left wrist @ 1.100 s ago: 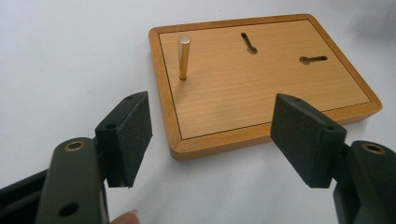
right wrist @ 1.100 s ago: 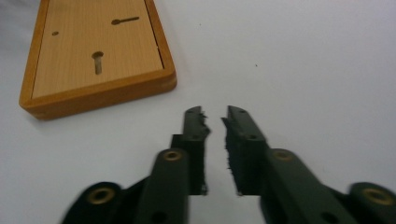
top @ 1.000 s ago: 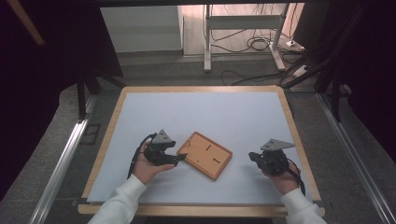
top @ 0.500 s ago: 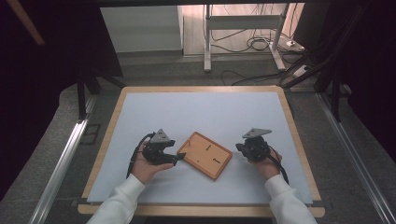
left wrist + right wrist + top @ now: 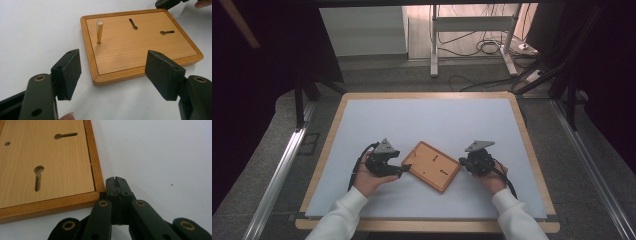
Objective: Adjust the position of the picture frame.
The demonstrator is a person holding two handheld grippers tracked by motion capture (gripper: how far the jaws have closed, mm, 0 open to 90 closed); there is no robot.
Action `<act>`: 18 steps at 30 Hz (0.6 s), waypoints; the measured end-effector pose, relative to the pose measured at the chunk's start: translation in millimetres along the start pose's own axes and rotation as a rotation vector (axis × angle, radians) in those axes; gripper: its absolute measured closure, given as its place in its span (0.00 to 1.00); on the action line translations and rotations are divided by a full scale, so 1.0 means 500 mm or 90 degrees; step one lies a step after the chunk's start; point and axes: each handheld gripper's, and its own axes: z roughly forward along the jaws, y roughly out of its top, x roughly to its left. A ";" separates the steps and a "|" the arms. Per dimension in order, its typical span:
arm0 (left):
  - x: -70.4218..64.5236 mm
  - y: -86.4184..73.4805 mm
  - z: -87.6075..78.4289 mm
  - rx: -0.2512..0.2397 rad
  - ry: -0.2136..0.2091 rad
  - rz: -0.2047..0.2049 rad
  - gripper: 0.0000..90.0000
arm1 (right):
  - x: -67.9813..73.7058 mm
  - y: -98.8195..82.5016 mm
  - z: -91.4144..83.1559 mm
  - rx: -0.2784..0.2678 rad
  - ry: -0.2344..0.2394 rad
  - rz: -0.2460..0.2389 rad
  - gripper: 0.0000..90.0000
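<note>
A white mat (image 5: pixel 427 125) covered the wooden-edged table (image 5: pixel 337 107). Beyond the table's far edge stood a white metal stand (image 5: pixel 472 35), with loose cables (image 5: pixel 484 47) on the floor around it. A metal rail (image 5: pixel 277 175) ran left of the table.

Wooden board (image 5: pixel 432 166) lies flat on white surface (image 5: pixel 437 120), turned at an angle, near front edge. Darker raised rim, lighter inset panel, two keyhole slots (image 5: pixel 133 24). One brass peg (image 5: pixel 99 31) stands upright (near a corner).
</note>
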 end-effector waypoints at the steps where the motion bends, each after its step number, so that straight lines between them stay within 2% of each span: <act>1: 0.000 0.000 0.000 0.000 0.000 0.000 0.32 | 0.001 0.000 0.000 0.001 -0.001 0.000 1.00; 11: 0.004 -0.001 -0.002 -0.003 0.001 -0.002 0.32 | 0.004 -0.006 -0.006 0.004 0.000 0.008 1.00; 18: 0.007 -0.002 -0.001 -0.001 0.001 -0.002 0.32 | 0.011 -0.009 -0.017 -0.001 0.000 -0.003 1.00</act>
